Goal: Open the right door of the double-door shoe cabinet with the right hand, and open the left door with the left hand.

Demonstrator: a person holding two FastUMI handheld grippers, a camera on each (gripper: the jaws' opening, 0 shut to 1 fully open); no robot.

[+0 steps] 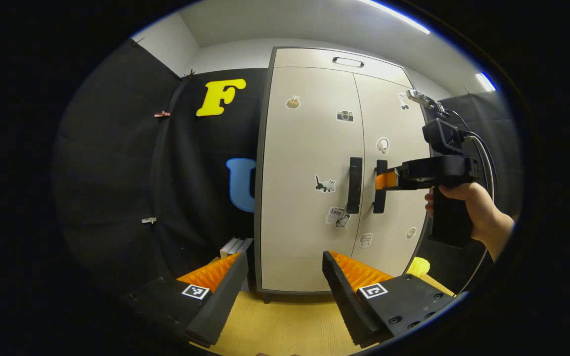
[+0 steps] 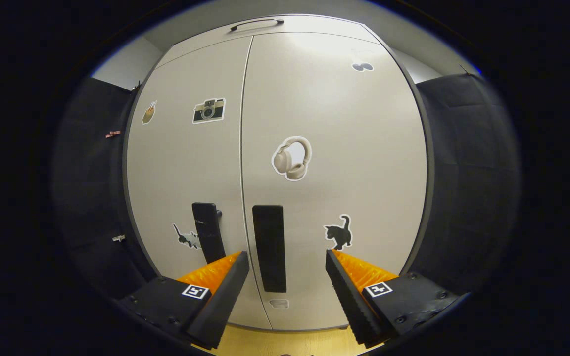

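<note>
Both doors of the shoe cabinet (image 2: 285, 148) are sitting closed. The right gripper (image 2: 285, 282) is gaping open around the right door handle (image 2: 269, 247); the left gripper (image 1: 285, 284) is waiting open, well back. Closing off-centre is risking a slip off the handle.

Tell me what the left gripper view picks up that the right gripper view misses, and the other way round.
Left gripper view alone: the right gripper from the side, held by a hand, its open fingers at the right door handle; also a yellow object on the wooden surface right of the shoe cabinet.

Right gripper view alone: a black cat sticker on the right door, and that handle close up between the open fingers.

Both: closed doors, left door handle, camera sticker, headphones sticker.
</note>
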